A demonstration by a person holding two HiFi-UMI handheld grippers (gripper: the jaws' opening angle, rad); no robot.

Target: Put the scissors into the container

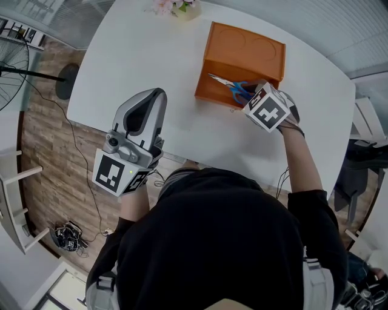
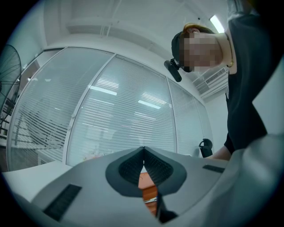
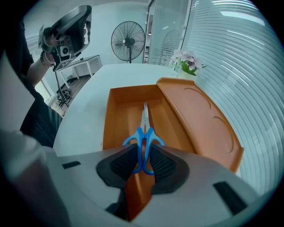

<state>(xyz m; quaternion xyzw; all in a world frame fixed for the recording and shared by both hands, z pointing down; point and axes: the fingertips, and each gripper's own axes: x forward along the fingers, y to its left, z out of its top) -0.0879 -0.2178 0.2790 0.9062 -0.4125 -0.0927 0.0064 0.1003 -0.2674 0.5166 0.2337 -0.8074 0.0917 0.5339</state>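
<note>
The scissors (image 1: 232, 86), with blue handles and steel blades, lie lengthwise over the open tray of the orange container (image 1: 213, 92). My right gripper (image 1: 250, 92) is shut on their handles, blades pointing away from me. In the right gripper view the scissors (image 3: 144, 133) sit pinched between the pads, above the container (image 3: 116, 116), whose lid (image 3: 199, 117) lies open to the right. I cannot tell whether the blades touch the tray floor. My left gripper (image 1: 153, 97) hovers over the table's near edge, shut and empty. In its own view, my left gripper (image 2: 143, 160) has its pads meeting at the tip.
A white table (image 1: 139, 54) carries the container. A small flower pot (image 1: 179, 7) stands at its far edge. A standing fan (image 1: 12, 66) and cables are on the wooden floor to the left. Bare tabletop lies left of the container.
</note>
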